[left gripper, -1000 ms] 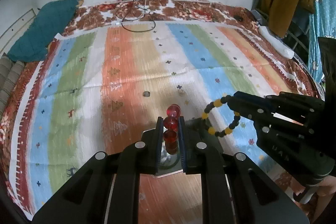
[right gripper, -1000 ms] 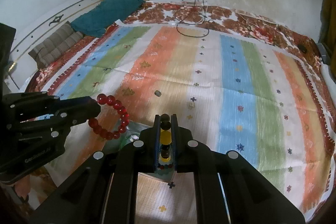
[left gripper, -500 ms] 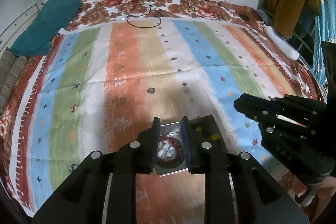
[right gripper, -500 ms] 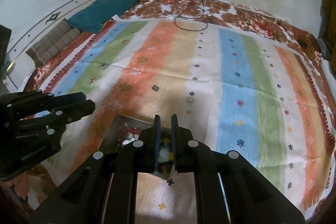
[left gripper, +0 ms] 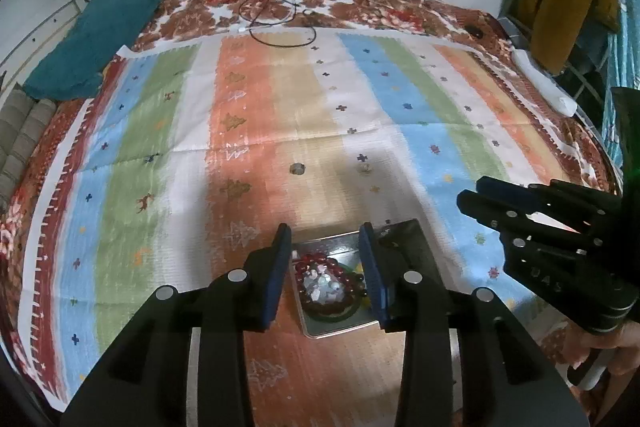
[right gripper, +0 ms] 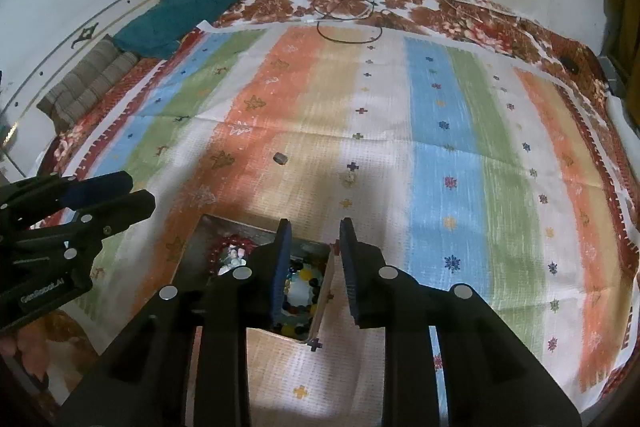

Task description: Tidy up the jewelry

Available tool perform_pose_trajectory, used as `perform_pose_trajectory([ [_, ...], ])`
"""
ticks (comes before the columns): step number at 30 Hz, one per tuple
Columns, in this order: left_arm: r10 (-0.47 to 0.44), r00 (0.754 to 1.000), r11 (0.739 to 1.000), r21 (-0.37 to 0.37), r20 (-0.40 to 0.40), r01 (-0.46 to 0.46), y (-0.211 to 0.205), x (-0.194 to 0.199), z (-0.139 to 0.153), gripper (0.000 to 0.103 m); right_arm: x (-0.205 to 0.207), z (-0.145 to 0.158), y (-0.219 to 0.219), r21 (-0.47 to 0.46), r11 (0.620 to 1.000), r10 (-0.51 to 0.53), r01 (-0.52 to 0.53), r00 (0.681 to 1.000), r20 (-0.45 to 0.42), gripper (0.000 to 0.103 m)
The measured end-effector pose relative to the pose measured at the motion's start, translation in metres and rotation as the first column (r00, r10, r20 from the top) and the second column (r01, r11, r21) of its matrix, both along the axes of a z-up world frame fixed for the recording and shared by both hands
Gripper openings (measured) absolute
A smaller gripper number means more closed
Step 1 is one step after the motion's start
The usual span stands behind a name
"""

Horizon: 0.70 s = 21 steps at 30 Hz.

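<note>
both claws are spread wide and hold nothing. the red bead bracelet (left gripper: pixel 328 281) lies in the metal tray (left gripper: pixel 340 329) between the left claw (left gripper: pixel 329 273) fingers; the yellow-black bracelet (right gripper: pixel 300 293) lies beneath the right claw (right gripper: pixel 314 267).

Inventory, counted:
- Grey metal tray with two compartments (right gripper: pixel 192 247): 1.
- Dark red round-bead bracelet (left gripper: pixel 320 261): 1, in left compartment.
- Black-and-yellow bead bracelet (right gripper: pixel 304 277): 1, in right compartment.
- Small loose pale stones, inside both bracelet rings: number cannot be told.
- Small items loose on striped multicolour cloth (right gripper: pixel 460 147): 2, namely dark grey lump (right gripper: pixel 280 158) and pale bead (right gripper: pixel 349 179).
- Black two-finger grippers: 2.
</note>
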<state>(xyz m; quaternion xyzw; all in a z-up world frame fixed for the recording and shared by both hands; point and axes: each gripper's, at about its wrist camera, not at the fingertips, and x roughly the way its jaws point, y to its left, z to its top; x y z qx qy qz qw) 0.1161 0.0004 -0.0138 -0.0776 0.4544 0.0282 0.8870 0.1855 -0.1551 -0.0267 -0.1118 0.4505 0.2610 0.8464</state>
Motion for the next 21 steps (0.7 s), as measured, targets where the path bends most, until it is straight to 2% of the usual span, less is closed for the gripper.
perform_pose_trajectory([
  [9, 0.008, 1.000, 1.000, -0.009, -0.019, -0.008, 0.004, 0.008, -0.005, 0.049, 0.003, -0.002, 0.002, 0.002, 1.000, 0.002, -0.002, 1.000, -0.016, 0.037],
  [21, 0.037, 0.998, 0.999, -0.018, -0.057, -0.039, 0.018, 0.033, -0.014, 0.054, 0.024, -0.013, 0.007, -0.026, 0.999, -0.021, 0.020, 0.998, -0.052, 0.039],
])
